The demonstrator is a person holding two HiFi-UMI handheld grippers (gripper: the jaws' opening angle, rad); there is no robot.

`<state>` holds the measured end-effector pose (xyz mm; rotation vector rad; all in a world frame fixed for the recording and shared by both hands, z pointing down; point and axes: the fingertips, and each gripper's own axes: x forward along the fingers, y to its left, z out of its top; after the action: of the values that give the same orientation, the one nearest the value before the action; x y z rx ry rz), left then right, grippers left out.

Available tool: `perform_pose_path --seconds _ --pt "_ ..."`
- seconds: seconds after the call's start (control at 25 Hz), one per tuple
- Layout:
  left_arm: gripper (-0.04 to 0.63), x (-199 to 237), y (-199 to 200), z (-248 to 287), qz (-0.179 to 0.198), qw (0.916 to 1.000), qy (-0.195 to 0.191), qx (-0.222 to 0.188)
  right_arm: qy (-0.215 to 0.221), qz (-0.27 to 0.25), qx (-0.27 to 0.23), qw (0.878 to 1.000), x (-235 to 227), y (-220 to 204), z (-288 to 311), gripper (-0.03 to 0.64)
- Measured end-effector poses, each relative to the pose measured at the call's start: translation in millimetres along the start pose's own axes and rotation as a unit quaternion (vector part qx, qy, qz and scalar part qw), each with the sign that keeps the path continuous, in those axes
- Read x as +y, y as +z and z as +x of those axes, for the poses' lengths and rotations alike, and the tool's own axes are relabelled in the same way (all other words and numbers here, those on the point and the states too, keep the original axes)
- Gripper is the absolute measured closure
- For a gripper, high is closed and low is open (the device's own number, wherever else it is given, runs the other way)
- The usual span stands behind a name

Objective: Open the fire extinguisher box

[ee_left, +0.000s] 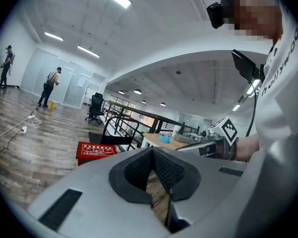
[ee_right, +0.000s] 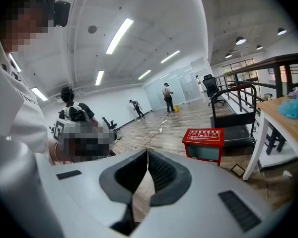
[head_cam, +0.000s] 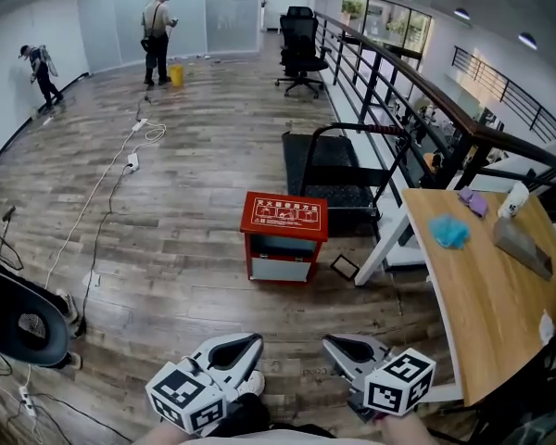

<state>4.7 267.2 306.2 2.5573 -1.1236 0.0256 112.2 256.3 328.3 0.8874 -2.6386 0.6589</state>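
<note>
The red fire extinguisher box (head_cam: pixel 283 237) stands on the wooden floor ahead of me, its lid with white print down and a glass front facing me. My left gripper (head_cam: pixel 248 343) and right gripper (head_cam: pixel 336 344) are low at the near edge of the head view, well short of the box and side by side. Both are shut with nothing between the jaws. In the left gripper view the jaw tips (ee_left: pixel 152 149) meet, and the box (ee_left: pixel 95 151) lies off to the left. In the right gripper view the tips (ee_right: pixel 147 151) meet too, with the box (ee_right: pixel 203 144) to the right.
A wooden table (head_cam: pixel 486 295) with a blue cloth (head_cam: pixel 450 233) stands to the right of the box. Behind the box is a black platform cart (head_cam: pixel 338 170) along a railing (head_cam: pixel 398 82). Cables (head_cam: pixel 120 170) run over the floor at left. Two people (head_cam: pixel 156 35) are far off.
</note>
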Motion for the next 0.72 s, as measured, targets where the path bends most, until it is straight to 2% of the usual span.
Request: perform_pose_path --seconds 0.28,0.72 --pt "0.589 23 10 16 0.007 0.9999 -0.014 0.007 -0.014 0.006 -0.021 1.0 -18 23 15 0.606" --pt "0.589 57 36 43 0.011 0.9992 -0.037 0.004 -0.03 0.005 -0.023 0.999 -37 51 45 0.606"
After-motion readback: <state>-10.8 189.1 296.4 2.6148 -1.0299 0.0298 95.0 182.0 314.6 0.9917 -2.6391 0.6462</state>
